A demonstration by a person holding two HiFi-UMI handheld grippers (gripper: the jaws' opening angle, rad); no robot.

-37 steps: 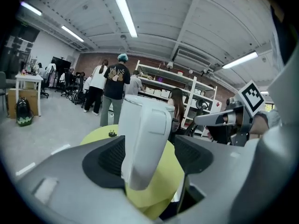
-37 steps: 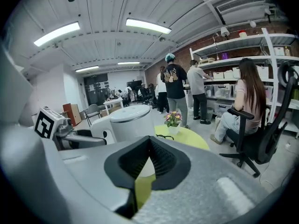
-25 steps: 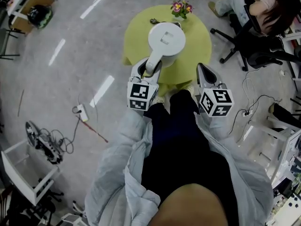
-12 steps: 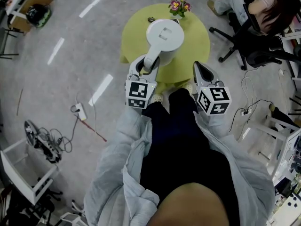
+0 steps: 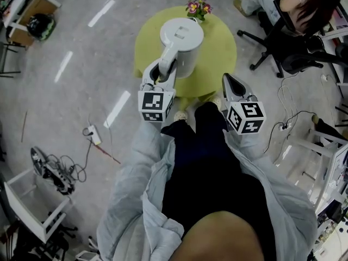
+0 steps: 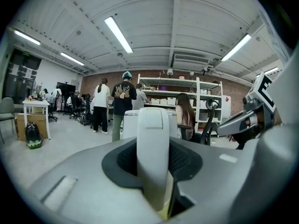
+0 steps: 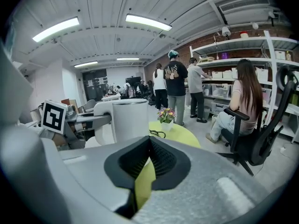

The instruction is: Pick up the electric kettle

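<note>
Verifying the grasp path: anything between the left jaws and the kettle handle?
Nothing visible. The left gripper has its jaws shut directly on the handle of the kettle. The flower pot sits beyond it on the yellow table, and the right gripper hangs off to the side, apart.

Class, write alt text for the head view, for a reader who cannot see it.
Seen from above, the left gripper clamps the handle of a white kettle over a round yellow table. The right gripper hangs beside it, shut and empty.
</note>
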